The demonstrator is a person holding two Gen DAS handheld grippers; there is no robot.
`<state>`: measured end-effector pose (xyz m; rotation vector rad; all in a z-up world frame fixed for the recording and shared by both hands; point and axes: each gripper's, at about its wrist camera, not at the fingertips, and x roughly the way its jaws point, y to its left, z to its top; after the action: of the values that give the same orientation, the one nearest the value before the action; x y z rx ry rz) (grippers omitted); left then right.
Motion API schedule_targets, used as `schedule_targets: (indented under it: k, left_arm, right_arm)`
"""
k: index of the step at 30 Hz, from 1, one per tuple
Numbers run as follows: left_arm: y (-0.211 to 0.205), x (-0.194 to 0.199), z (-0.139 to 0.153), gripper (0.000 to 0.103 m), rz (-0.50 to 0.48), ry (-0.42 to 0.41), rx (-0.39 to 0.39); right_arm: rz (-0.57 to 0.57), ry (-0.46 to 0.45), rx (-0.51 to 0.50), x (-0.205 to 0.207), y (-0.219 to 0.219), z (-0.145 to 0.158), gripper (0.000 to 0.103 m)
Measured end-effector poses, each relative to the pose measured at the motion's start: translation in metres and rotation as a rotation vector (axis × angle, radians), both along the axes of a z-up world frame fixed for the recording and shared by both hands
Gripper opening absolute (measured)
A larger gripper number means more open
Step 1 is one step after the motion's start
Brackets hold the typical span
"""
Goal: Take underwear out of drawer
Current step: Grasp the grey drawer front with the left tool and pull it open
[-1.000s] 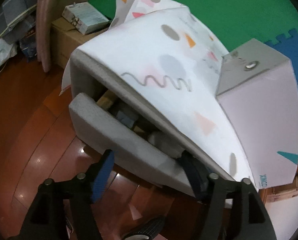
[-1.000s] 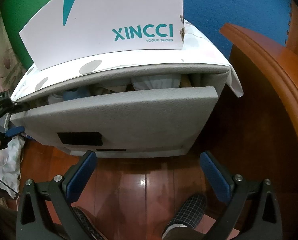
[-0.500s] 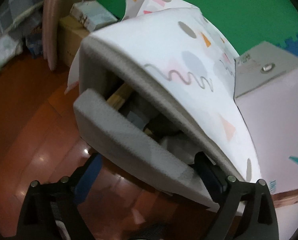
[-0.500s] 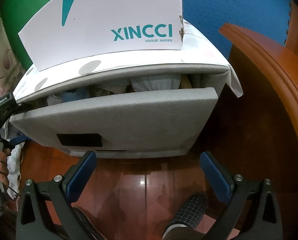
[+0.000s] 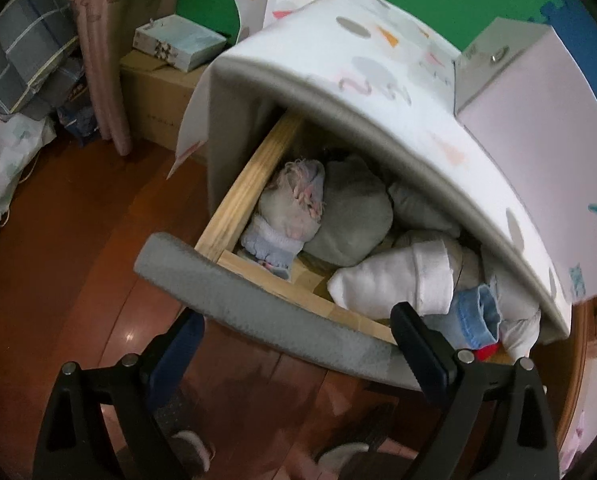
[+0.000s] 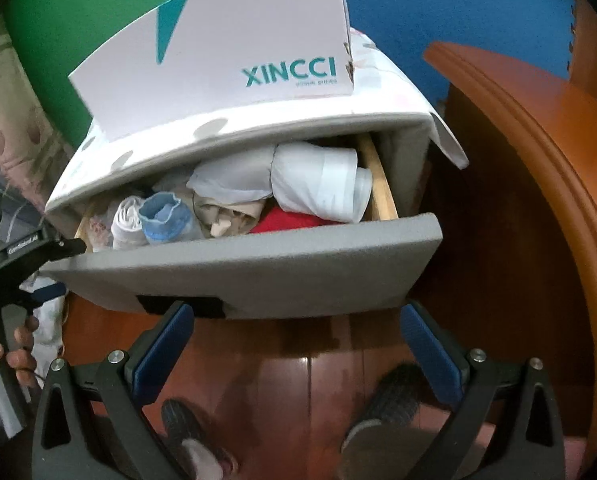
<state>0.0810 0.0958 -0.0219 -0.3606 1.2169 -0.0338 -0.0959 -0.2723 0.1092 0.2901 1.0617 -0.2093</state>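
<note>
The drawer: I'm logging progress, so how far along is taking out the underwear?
Done: the drawer stands pulled open, rolled garments exposed, such as the white roll. In hand: nothing; the left tongs have just opened and straddle the drawer front, and the right tongs hang open before it. Left: gripping a piece and lifting it out.

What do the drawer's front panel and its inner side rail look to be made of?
The drawer front looks covered in grey fabric or felt: matte, with a pebbled texture, edges rounded as if padded. What lies under it cannot be told. The side rail looks like pale unfinished wood, probably pine: light yellow with grain lines running lengthwise and no gloss.
</note>
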Motion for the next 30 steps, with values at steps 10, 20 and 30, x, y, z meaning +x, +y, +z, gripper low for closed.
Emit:
schedule_targets:
  k: [10,20,30]
  left_arm:
    - [0.017,-0.049,0.001,0.098,-0.029,0.062,0.022]
    - [0.019,-0.068,0.001,0.098,-0.057,0.133,0.031]
    - [0.02,-0.078,0.006,0.098,-0.067,0.171,0.046]
  right_arm:
    - [0.088,0.046,-0.047,-0.003,0.005,0.035,0.102]
    - [0.214,0.173,-0.065,0.016,-0.002,0.023,0.102]
    - [0.325,0.26,-0.111,0.046,-0.007,0.007,0.102]
